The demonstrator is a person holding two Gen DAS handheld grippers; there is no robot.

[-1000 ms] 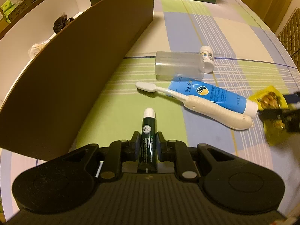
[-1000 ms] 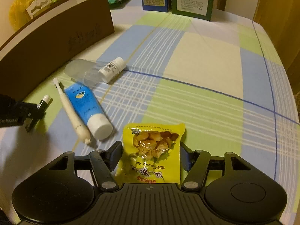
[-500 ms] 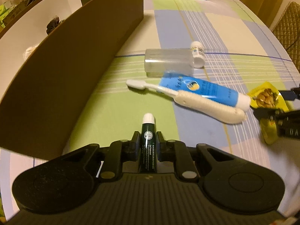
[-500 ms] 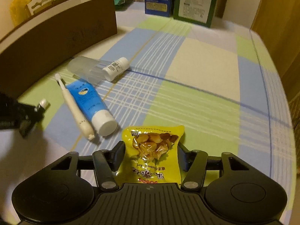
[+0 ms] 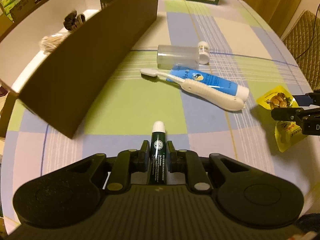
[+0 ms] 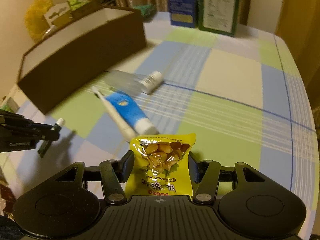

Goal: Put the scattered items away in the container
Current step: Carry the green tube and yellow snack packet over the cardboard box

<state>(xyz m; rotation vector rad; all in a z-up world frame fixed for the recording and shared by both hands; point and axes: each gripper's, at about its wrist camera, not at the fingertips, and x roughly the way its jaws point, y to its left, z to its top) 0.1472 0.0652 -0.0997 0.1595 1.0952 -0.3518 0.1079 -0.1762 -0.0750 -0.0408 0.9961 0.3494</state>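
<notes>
My left gripper [image 5: 158, 150] is shut on a dark green tube with a white cap [image 5: 158, 146], held above the cloth in front of the brown box [image 5: 84, 60]. My right gripper [image 6: 160, 163] is shut on a yellow snack packet [image 6: 162, 164], also off the table; the packet shows at the right of the left wrist view [image 5: 280, 104]. On the cloth lie a white toothbrush [image 5: 200, 88], a blue toothpaste tube [image 5: 210, 80], a clear plastic case [image 5: 176, 57] and a small white bottle [image 5: 203, 52]. The box holds a few small items.
The table has a checked green, blue and cream cloth [image 6: 230, 104]. A blue carton [image 6: 181, 2] and a green carton [image 6: 218, 6] stand at the far edge. A yellow bag [image 6: 36, 14] and clutter sit behind the box. A quilted chair [image 5: 304, 46] is at the right.
Both grippers have risen and pulled back with their items. The box interior now shows over its wall, and the items on the cloth look farther away.
</notes>
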